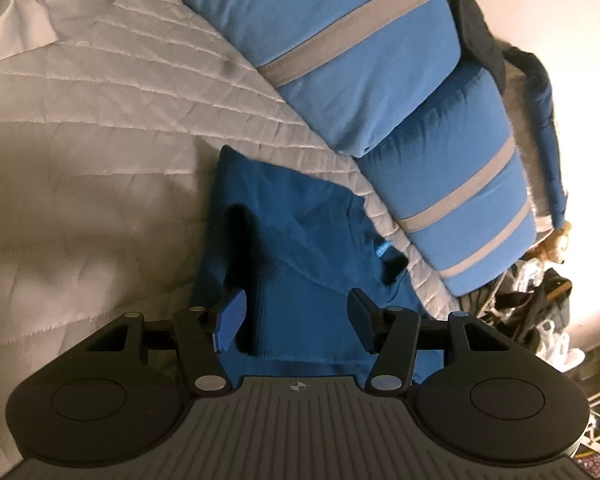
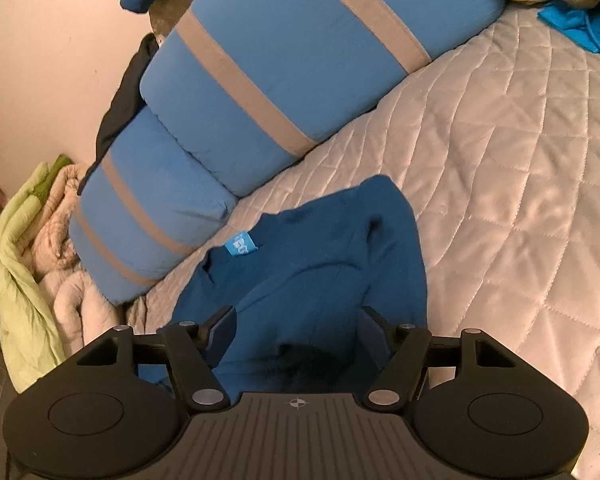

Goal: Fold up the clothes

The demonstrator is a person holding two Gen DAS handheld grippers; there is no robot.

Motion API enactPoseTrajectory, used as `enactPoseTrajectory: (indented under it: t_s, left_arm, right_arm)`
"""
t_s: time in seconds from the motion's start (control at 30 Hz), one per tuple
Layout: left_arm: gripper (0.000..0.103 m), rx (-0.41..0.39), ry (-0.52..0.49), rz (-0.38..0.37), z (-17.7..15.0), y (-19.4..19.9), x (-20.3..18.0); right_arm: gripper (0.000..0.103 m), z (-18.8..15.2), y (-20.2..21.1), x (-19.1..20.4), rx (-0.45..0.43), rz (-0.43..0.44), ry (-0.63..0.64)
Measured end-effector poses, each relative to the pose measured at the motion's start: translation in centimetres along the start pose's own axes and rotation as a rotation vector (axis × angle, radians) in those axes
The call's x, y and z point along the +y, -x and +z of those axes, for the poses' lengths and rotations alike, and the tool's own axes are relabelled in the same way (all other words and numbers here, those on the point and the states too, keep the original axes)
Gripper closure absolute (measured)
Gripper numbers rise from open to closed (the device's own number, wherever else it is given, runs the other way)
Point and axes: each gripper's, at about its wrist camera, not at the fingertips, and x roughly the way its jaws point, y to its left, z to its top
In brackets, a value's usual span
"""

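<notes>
So there's a dark blue garment [image 1: 300,248] lying bunched up on a quilted grey bed cover [image 1: 100,128], right next to two big blue pillows with grey stripes [image 1: 360,52] that lean along the wall side of the bed. In the right wrist view you can see a small bright blue label [image 2: 241,245] at the garment's neck, facing the pillows.

The left gripper [image 1: 296,322] sits low over the near end of the garment. Its fingers [image 1: 231,320] are spread roughly halfway, with the fabric lying under the gap between them; the pads don't seem to be pinching anything, so nothing held as far as I can see.

The right gripper [image 2: 298,330] is over the other side of the same garment, fingers [image 2: 374,330] parted a bit wider, and a hump of the blue cloth rises up between them. The pads look clear of the cloth on both sides, so it's loose in there, not gripped.

Off the bed edge in the right view there's a heap of green and pinkish bedding [image 2: 32,248]. In the left view a dark piece of clothing [image 1: 472,20] hangs behind the pillows, and there's a jumble of stuff [image 1: 540,300] down by the wall. Another bright blue item [image 2: 580,24] lies at the far corner of the bed.
</notes>
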Motion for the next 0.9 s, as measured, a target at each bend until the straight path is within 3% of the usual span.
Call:
enactPoseTrajectory:
  t_s: [0.3, 0.33, 0.37, 0.4, 0.47, 0.53, 0.67, 0.9]
  left_arm:
    - [0.049, 0.044, -0.012, 0.050, -0.5, -1.4, 0.0]
    - [0.049, 0.045, -0.013, 0.052, -0.5, -1.6, 0.0]
    - [0.055, 0.045, -0.014, 0.052, -0.5, -1.7, 0.0]
    - [0.072, 0.044, -0.015, 0.051, -0.5, -1.8, -0.1]
    - [0.089, 0.052, -0.019, 0.050, -0.4, -1.9, -0.3]
    - [0.098, 0.028, -0.037, 0.024, -0.2, -1.3, -0.7]
    - [0.098, -0.051, -0.050, -0.060, 1.1, 0.4, -1.9]
    - [0.098, -0.143, -0.075, -0.094, 2.5, 1.5, -3.8]
  right_arm:
    - [0.046, -0.2, -1.7, -0.7, 0.017, -0.047, -0.041]
    - [0.052, -0.2, -2.0, -0.7, 0.025, -0.052, -0.042]
    - [0.061, -0.2, -2.3, -0.7, 0.032, -0.057, -0.043]
    - [0.065, -0.2, -2.5, -0.6, 0.038, -0.064, -0.039]
    - [0.080, -0.1, -2.5, -0.1, 0.041, -0.081, -0.011]
    - [0.085, 0.2, -2.1, 0.5, 0.030, -0.071, 0.020]
    - [0.088, 1.5, -0.8, 1.8, -0.015, -0.008, 0.047]
    - [0.088, 3.5, -0.7, 2.5, -0.062, 0.050, -0.003]
